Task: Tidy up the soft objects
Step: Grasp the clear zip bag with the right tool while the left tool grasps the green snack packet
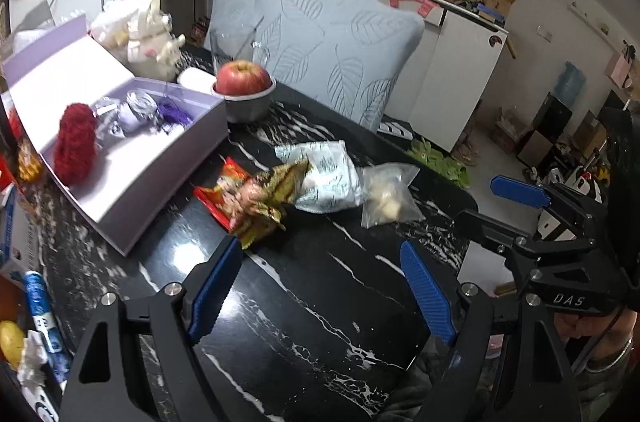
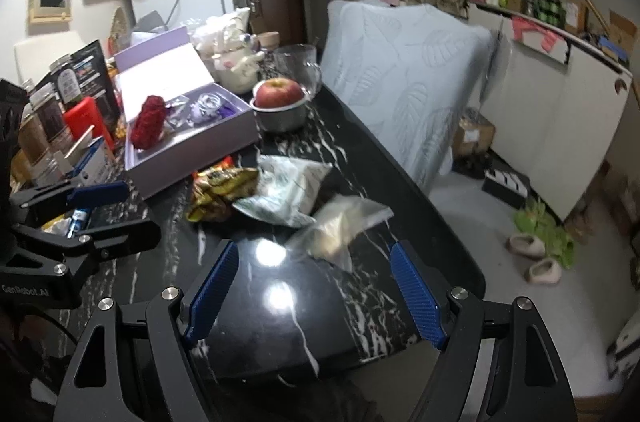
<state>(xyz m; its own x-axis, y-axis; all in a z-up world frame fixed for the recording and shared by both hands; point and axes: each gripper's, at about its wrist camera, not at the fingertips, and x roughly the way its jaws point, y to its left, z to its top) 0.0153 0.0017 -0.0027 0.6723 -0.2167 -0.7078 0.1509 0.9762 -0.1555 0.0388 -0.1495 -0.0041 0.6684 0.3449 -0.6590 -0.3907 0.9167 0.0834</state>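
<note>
Several soft packets lie in a row on the black marble table point(image 1: 304, 306): a red snack packet point(image 1: 220, 196), a crinkled yellow-green packet point(image 1: 276, 188), a white printed pouch point(image 1: 334, 178) and a clear zip bag point(image 1: 386, 196) with pale contents. My left gripper point(image 1: 320, 246) hangs open just short of them, empty. In the right wrist view the yellow-green packet point(image 2: 224, 188), pouch point(image 2: 288, 194) and clear bag point(image 2: 340, 226) lie ahead of my right gripper point(image 2: 313, 248), open and empty. A red fluffy item point(image 1: 76, 146) rests in an open lavender box point(image 1: 132, 182).
An apple point(image 1: 242, 78) sits in a metal bowl point(image 1: 248, 110) behind the packets, beside a glass mug point(image 2: 298, 66) and a white plush toy point(image 1: 154, 42). A pale leaf-patterned chair back point(image 1: 336, 54) stands at the far edge. Boxes and jars point(image 2: 48, 126) crowd the left side.
</note>
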